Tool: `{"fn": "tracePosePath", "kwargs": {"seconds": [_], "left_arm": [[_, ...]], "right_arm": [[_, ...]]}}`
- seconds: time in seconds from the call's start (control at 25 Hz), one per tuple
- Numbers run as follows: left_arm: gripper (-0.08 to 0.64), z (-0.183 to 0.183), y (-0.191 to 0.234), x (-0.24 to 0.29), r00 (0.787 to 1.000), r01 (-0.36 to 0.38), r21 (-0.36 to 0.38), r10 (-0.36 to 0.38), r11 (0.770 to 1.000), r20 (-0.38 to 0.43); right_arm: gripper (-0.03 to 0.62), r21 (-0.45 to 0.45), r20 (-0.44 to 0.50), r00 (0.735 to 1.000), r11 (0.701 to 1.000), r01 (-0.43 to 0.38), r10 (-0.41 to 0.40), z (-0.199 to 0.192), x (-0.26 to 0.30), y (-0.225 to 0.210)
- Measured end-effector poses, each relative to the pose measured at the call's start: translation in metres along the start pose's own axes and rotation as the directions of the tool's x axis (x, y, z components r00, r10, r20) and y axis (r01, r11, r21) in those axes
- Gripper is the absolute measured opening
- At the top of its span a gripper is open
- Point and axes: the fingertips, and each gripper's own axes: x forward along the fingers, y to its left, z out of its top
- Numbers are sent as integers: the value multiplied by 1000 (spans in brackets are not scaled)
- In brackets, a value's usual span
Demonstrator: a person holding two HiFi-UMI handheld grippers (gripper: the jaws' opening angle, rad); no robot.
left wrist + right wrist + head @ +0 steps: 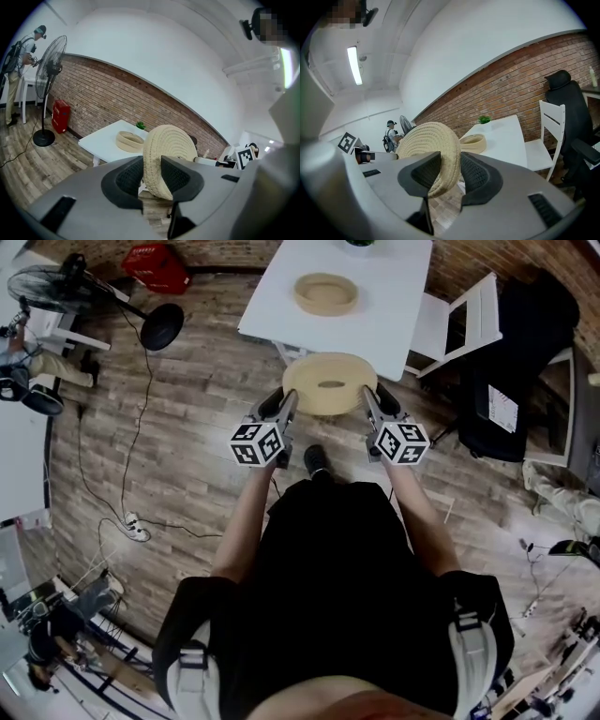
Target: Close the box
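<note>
Woven lid (330, 382) — round and pale, it hangs roughly level just off the near edge of the white table (384, 320), above the wood floor (187, 465). The left gripper (287, 401) is clamped on the lid's left rim and the right gripper (367, 401) on its right rim, each with jaws part-way apart and pads pressing the woven edge. Open woven box (326, 293) — it sits on the table toward the far side, well apart from the lid.
</note>
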Motion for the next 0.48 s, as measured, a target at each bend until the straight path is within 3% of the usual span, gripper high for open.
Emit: {"fn": "tracePosePath", "kwargs": {"seconds": [0.48], "left_arm": [[129,-3,18,-3,999,37,-18,-37,999,-20]], "right_arm": [[135,16,9,999,999,43,-43,-8,9,10]]}}
